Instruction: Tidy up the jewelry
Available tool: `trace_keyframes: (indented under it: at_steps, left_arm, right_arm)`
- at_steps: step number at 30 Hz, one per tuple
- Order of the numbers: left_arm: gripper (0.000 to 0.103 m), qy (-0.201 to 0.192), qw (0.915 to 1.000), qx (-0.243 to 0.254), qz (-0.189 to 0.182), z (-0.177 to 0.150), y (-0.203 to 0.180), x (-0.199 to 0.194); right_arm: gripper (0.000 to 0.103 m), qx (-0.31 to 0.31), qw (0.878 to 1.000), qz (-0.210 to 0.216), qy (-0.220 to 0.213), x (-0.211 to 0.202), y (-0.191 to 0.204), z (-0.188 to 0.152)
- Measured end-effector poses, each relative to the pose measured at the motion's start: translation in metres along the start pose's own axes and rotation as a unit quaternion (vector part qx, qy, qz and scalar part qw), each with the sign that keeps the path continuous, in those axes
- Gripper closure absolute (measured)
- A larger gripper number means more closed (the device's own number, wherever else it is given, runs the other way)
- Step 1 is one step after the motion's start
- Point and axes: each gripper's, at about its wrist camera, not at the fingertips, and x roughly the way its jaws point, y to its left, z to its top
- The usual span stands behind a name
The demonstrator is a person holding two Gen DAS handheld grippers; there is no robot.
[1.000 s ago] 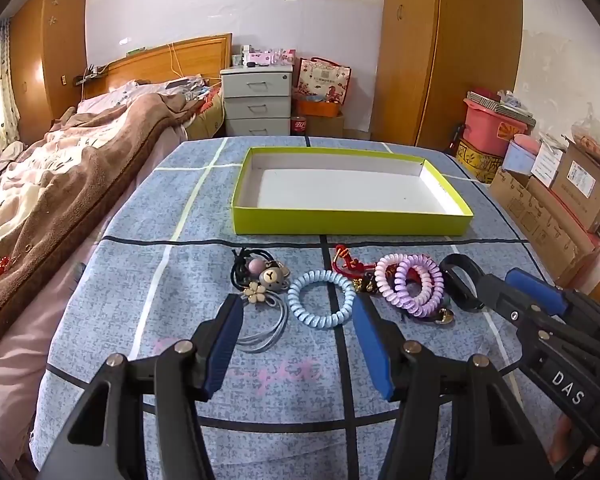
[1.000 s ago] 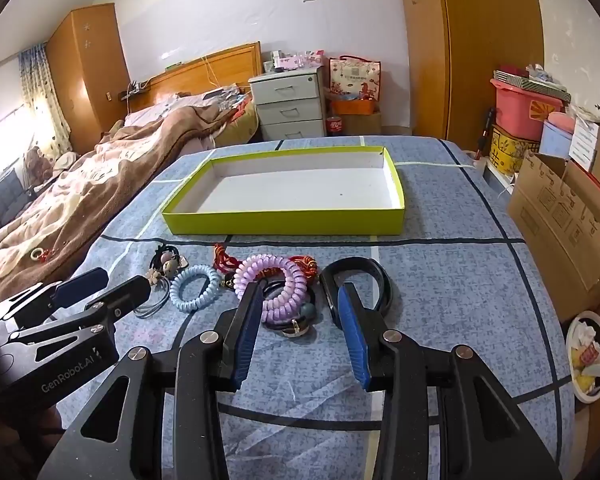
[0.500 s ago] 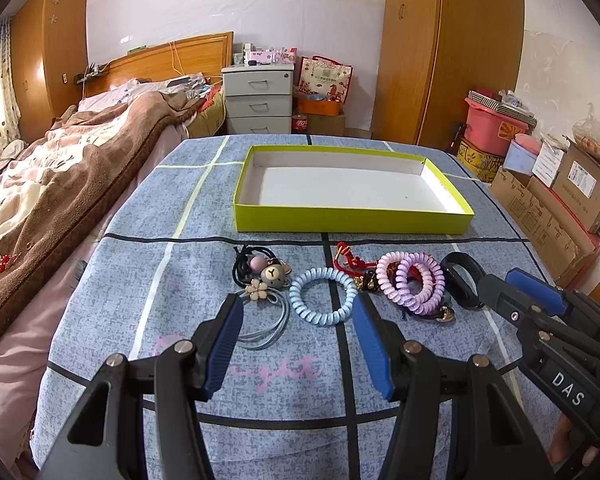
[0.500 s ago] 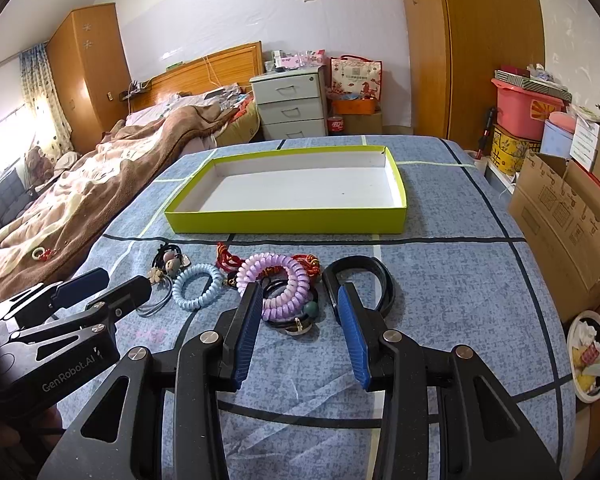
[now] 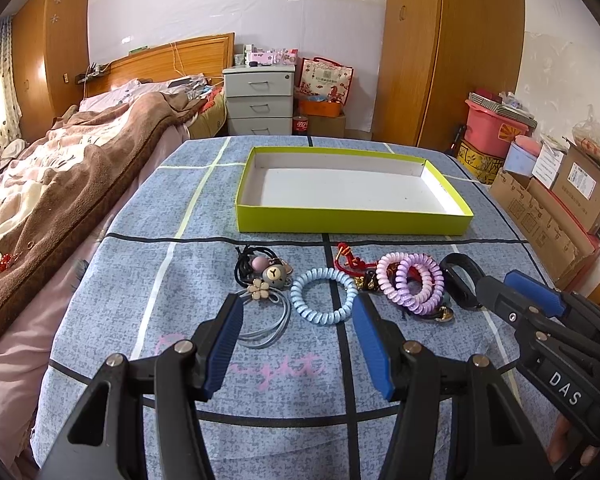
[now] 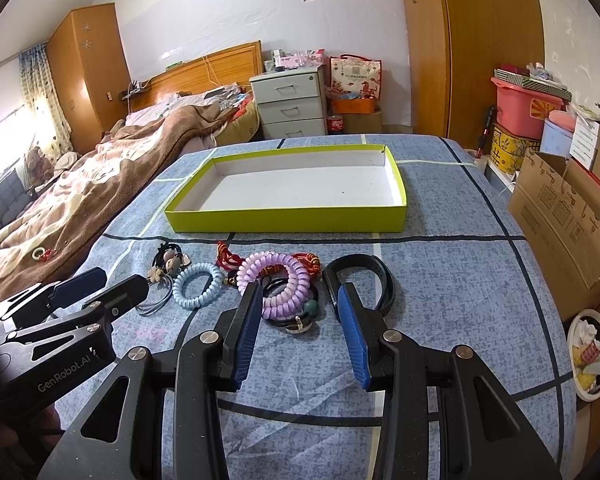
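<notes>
Only right view [image 6: 296,300] shows plate [image 6: 590,354] — scraps, perhaps.

An empty lime-green cardboard tray [image 5: 352,220] lay flat; just before it, coiled pastel hair ties [image 5: 324,296] and bracelets [image 5: 414,284] clustered.

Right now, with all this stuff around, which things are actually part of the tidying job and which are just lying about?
Part of the job:
green tray
blue spiral hair tie
purple spiral hair ties
bear and flower hair ties
red cord bracelet
black band

Just lying about:
brown blanket
drawer unit
cardboard boxes
pink bin
</notes>
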Motion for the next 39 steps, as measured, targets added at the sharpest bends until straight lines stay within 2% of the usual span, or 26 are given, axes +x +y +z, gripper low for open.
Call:
trace_keyframes:
  at_steps: [30, 39]
  left_arm:
    - [0.044, 0.001, 1.0000, 0.002, -0.001, 0.0031, -0.0021, -0.0020]
    - [0.044, 0.005, 1.0000, 0.000, -0.002, 0.0049, 0.0040, 0.0044]
  right_arm:
    - [0.063, -0.004, 1.000, 0.003, 0.001, 0.0013, 0.0018, -0.0015]
    - [0.063, -0.018, 1.000, 0.019, 0.001, 0.0054, 0.0032, 0.0042]
